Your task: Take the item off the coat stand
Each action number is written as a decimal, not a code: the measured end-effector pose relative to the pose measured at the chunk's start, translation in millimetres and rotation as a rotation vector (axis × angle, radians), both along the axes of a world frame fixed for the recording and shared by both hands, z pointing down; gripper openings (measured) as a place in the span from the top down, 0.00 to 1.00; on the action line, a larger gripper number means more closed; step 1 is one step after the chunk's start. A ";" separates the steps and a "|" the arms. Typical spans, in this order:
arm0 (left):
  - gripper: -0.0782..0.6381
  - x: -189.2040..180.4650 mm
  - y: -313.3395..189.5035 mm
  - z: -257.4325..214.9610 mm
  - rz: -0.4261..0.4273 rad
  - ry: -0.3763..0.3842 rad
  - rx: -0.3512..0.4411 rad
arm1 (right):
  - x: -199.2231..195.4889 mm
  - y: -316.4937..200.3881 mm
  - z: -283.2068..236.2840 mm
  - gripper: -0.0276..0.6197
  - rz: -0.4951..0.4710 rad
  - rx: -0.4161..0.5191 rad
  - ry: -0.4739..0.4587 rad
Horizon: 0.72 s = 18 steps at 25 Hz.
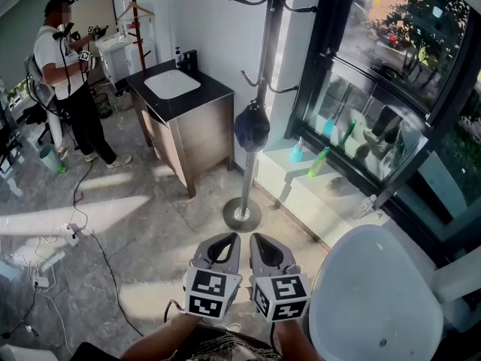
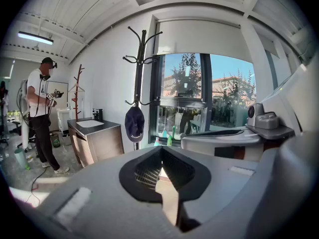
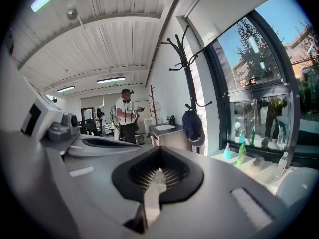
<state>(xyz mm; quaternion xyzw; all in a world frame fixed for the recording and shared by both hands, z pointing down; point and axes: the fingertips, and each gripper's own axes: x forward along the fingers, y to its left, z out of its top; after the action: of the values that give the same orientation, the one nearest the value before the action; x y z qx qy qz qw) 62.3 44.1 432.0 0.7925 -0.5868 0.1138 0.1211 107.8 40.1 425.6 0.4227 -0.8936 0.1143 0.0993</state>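
Head view: left gripper (image 1: 223, 241) and right gripper (image 1: 264, 239) sat side by side at bottom centre of the frame, both pointing up-frame toward the coat stand (image 1: 264, 89). The stand's round base rested on the floor just above the grippers in the frame.

A dark cap (image 1: 251, 126) hung on a lower hook of the stand, centre frame, well apart from both grippers and untouched.

Left gripper view: fingers (image 2: 142, 171) were pressed together with nothing between them. The cap (image 2: 134, 124) hung on the stand (image 2: 141, 68) left of centre.

Right gripper view: fingers (image 3: 177, 176) were pressed together too, empty. The cap (image 3: 192, 125) was right of centre.

A counter with sink (image 1: 180, 89) stood left of the stand. A person (image 1: 68, 74) stood at upper left. Bottles (image 1: 298, 151) sat on the window ledge right of the stand, and a white tub (image 1: 376, 299) was at lower right.
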 end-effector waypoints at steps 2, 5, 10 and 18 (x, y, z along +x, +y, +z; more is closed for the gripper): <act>0.89 3.7 -0.3 1.2 -0.003 -0.002 -0.005 | 3.6 0.1 0.6 0.95 -0.002 -0.002 -0.003; 0.89 8.6 1.3 0.5 -0.004 -0.003 -0.005 | 9.3 2.1 1.4 0.95 0.003 -0.003 -0.009; 0.89 11.4 1.5 -3.1 0.000 -0.003 0.001 | 11.4 1.9 1.9 0.95 0.013 -0.006 -0.011; 0.89 1.9 -16.7 5.8 0.007 0.011 -0.008 | 3.4 -15.7 10.2 0.95 0.022 -0.016 0.009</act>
<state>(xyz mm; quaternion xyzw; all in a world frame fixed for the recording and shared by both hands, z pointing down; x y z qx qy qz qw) 64.3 27.4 437.8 0.7947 -0.5828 0.1122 0.1272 111.2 24.4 435.8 0.4323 -0.8874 0.1206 0.1052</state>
